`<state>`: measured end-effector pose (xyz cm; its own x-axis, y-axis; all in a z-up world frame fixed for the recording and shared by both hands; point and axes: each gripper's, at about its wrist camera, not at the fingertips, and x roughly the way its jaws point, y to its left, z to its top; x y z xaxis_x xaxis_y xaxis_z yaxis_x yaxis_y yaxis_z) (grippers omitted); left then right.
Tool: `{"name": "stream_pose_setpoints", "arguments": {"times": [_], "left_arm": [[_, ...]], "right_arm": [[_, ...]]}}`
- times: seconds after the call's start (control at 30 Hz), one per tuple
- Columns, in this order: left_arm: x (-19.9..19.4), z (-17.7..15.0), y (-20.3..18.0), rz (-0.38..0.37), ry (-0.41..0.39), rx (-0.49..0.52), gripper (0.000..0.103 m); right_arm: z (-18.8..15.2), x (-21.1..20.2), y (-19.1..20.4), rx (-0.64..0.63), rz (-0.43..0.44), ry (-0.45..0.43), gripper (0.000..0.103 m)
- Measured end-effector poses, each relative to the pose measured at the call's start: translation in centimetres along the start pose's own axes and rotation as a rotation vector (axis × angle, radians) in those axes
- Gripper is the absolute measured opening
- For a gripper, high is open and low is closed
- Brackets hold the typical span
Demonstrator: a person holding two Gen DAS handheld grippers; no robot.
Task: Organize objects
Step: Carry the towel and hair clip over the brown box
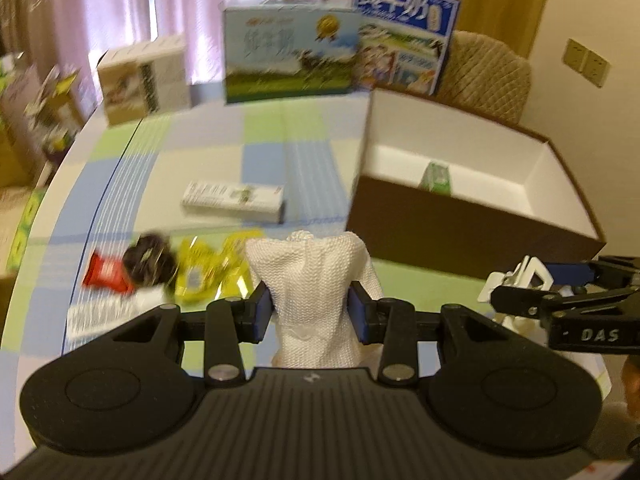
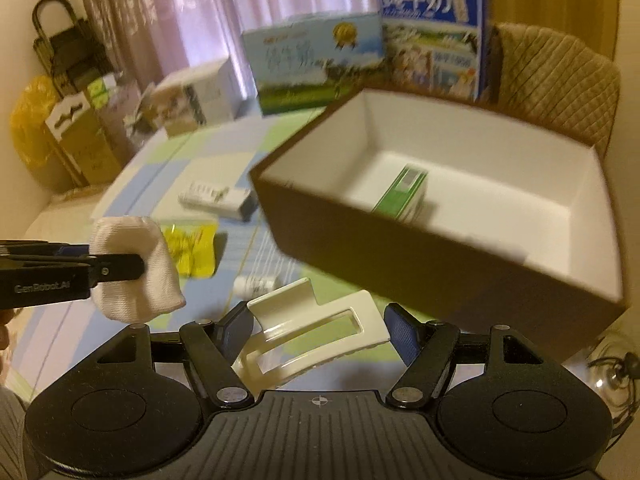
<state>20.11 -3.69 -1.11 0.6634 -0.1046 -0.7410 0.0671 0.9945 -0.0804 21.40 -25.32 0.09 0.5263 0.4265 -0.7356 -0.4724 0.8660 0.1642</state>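
Above checkered tabletop [image 1: 208,152]: left gripper [image 1: 310,310] jaws closed on white cloth bundle [image 1: 316,280], lifted. Right gripper [image 2: 320,330] jaws clamp white plastic holder [image 2: 320,320], just beside brown box [image 2: 420,264]. Green carton [image 2: 404,192] lies inside box. Yellow packets [image 1: 208,268] on tabletop.

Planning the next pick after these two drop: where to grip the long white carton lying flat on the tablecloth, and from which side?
Grip the long white carton across its short width, near mid-length, coming from above. It lies flat with its long sides bare. The brown box stands apart on the right; the yellow packet lies nearer. Both grippers look occupied: left gripper on white cloth, right gripper around white bracket.
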Motion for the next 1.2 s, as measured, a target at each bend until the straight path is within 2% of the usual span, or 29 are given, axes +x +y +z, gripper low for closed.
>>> {"name": "stream_pose_setpoints", "arguments": {"times": [0.3, 0.43, 0.6, 0.73, 0.93, 1.1, 1.2], "left_arm": [[1.6, 6.7, -3.6, -0.053, -0.075, 0.114, 0.035], [3.5, 9.2, -5.4, -0.076, -0.062, 0.165, 0.035], [7.1, 11.7, -7.7, -0.073, -0.017, 0.237, 0.035], [10.1, 12.8, -9.1, -0.076, 0.029, 0.272, 0.035], [14.4, 13.3, -10.5, -0.040, 0.076, 0.345, 0.035], [16.5, 13.4, -11.7, -0.019, 0.097, 0.412, 0.036], [17.3, 13.5, -12.0, -0.017, 0.102, 0.419, 0.036]], "right_arm": [[4.8, -3.4, -5.6, 0.078, -0.055, -0.104, 0.069], [6.9, -3.5, -8.2, 0.112, -0.094, -0.126, 0.069], [8.8, -2.0, -11.1, 0.177, -0.133, -0.111, 0.069], [9.3, -0.5, -13.0, 0.217, -0.166, -0.084, 0.069], [9.5, 2.2, -15.0, 0.249, -0.217, -0.041, 0.069], [9.2, 3.6, -15.9, 0.252, -0.250, -0.021, 0.069], [9.1, 3.9, -16.4, 0.269, -0.252, -0.022, 0.069]]}}
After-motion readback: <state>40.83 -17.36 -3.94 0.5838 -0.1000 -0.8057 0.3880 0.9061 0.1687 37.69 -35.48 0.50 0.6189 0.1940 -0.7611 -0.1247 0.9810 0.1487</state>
